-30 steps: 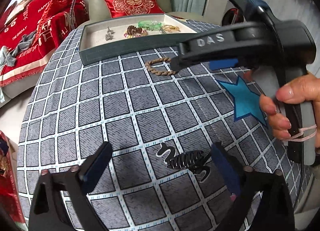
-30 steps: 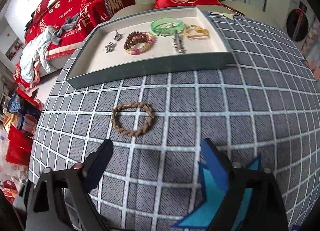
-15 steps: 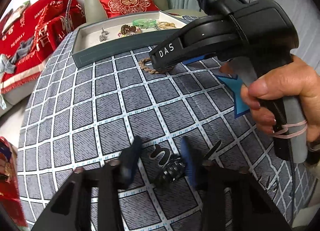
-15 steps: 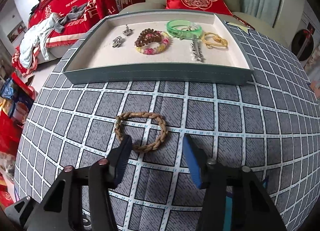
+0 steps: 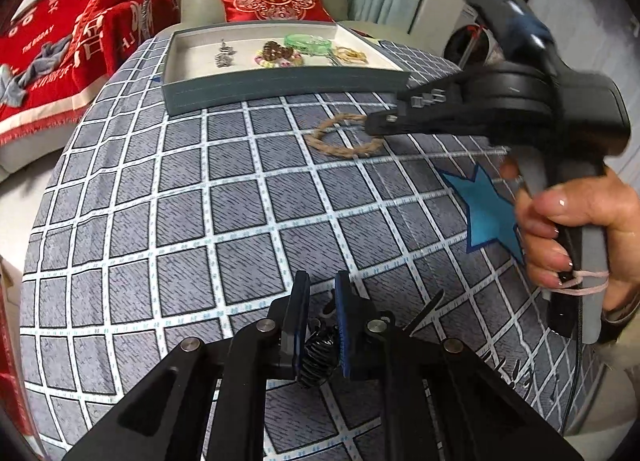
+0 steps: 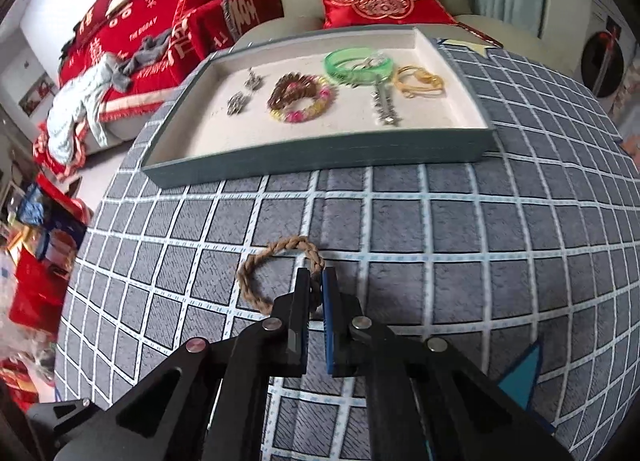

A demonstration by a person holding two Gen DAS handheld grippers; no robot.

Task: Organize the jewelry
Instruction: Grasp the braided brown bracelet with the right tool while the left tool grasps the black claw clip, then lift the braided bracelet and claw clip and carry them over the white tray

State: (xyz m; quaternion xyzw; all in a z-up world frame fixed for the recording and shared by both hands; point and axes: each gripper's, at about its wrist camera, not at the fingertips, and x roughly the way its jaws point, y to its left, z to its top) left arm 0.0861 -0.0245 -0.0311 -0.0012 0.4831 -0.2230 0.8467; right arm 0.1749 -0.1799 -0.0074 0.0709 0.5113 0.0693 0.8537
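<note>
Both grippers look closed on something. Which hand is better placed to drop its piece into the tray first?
Right, probably. The right gripper pinches the braided bracelet nearer the tray; the left gripper clamps the black hair claw at the near edge.

The black hair clip (image 5: 318, 353) is mostly hidden btw the left gripper (image 5: 321, 285) pads, so its shape is not clear. The near part of the braided bracelet (image 6: 280, 269) is covered by the right gripper (image 6: 315, 281) fingers. In the left view the right gripper is motion-blurred, and the tray (image 5: 280, 87) items are too small to tell.
</note>
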